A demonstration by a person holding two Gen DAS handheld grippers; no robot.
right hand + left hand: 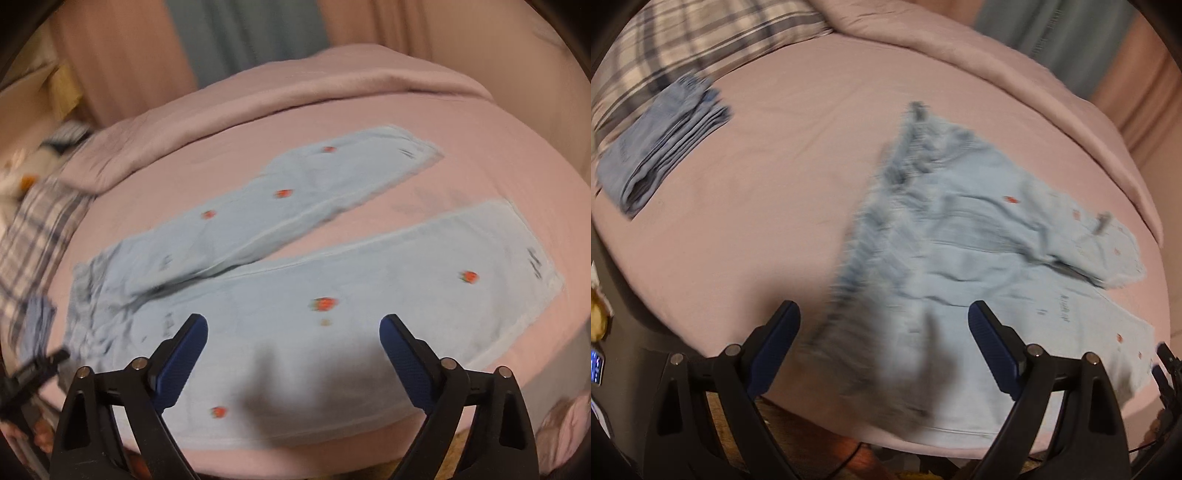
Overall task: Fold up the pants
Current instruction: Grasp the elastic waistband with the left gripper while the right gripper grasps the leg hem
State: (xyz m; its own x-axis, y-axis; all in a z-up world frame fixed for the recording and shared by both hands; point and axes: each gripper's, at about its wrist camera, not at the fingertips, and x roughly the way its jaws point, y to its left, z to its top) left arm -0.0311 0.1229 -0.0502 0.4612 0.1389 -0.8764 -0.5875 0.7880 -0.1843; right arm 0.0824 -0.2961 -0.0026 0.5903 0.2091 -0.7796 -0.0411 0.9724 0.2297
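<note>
Light blue pants (295,266) with small red strawberry prints lie spread on the pink bed, legs apart in a V, waistband at the left. In the left wrist view the pants (960,251) show from the waistband end, blurred. My left gripper (884,314) is open and empty, above the waistband near the bed's front edge. My right gripper (293,325) is open and empty, above the nearer leg. The tip of the other gripper shows at the left edge of the right wrist view (40,365).
A folded blue garment (661,147) lies at the bed's far left, next to a plaid pillow (683,48). A rolled pink blanket (277,99) runs along the far side. Curtains hang behind. The bed's front edge (295,454) is just below my grippers.
</note>
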